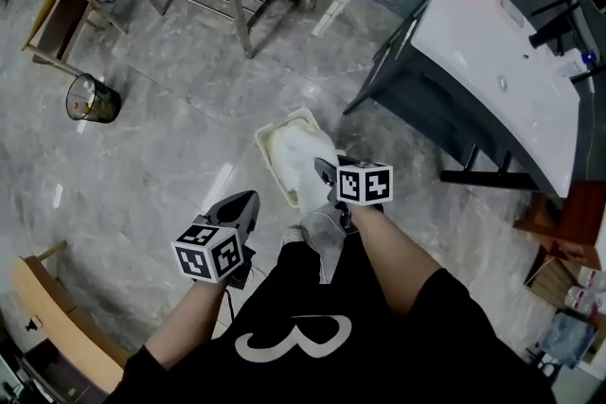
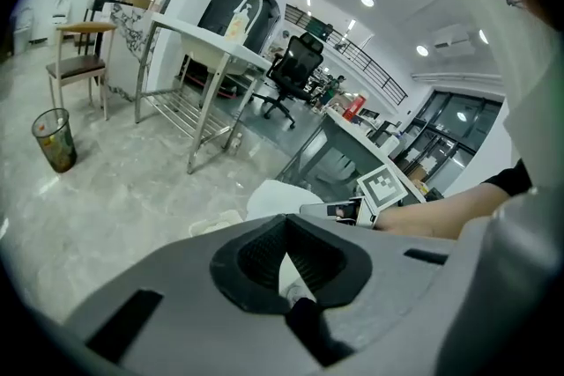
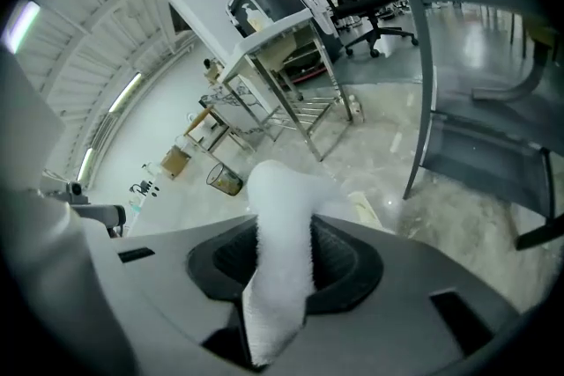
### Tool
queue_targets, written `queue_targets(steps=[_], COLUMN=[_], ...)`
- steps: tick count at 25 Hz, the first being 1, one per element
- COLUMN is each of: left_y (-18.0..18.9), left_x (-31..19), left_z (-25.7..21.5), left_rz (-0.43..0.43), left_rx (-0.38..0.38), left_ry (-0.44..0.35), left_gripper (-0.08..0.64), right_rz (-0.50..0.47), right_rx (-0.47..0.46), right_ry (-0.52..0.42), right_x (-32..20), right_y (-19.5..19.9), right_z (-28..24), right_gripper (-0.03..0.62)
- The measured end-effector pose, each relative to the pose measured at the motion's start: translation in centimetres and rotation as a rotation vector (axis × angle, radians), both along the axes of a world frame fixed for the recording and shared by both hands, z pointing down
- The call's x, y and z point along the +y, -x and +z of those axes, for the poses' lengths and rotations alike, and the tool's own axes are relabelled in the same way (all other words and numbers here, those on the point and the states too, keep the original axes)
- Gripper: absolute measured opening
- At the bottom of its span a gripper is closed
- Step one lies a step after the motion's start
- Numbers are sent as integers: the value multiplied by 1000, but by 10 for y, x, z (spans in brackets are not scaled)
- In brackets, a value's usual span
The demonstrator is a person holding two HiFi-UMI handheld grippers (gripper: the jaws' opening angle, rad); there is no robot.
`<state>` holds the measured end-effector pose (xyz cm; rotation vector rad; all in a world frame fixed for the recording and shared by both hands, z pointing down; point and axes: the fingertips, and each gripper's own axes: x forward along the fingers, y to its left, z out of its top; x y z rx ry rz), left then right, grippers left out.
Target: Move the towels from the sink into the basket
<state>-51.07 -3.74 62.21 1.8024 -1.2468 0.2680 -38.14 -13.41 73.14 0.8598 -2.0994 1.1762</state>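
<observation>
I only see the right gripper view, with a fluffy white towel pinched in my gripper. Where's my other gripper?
Observer: The left gripper hangs over the grey marble floor, by the near left corner of the cream rectangular plastic basket.
Operator: Is it holding anything?
Observer: No. Its jaws are together with nothing between them.
Operator: Am I over the basket?
Observer: Yes. The right gripper is above the basket's near end, and white cloth is heaped inside.
</observation>
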Motion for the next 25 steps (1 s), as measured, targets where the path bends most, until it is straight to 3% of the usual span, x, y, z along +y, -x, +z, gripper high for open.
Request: queue_targets(steps=[7,10,16,20,25], left_y=[10,12,15,14,15], left_x=[-4,-4,-11,-13,-13], left_z=[34,43,51,54,58], left_rz=[-43,-51,-61,-57,-45], left_rx=[4,10,31,45,60], left_ry=[64,86,99,105,110], left_gripper=[5,5,5,5,5], right_rz=[-13,-61,-154,-204,-172], right_rx=[49,74,85,87,63], right_ry=[42,48,39,52,91], right_x=[-9,-11,-12,0,21], right_y=[0,3,13,13,1], right_z=[40,50,55,56,56], right_gripper=[120,124,258,288,291])
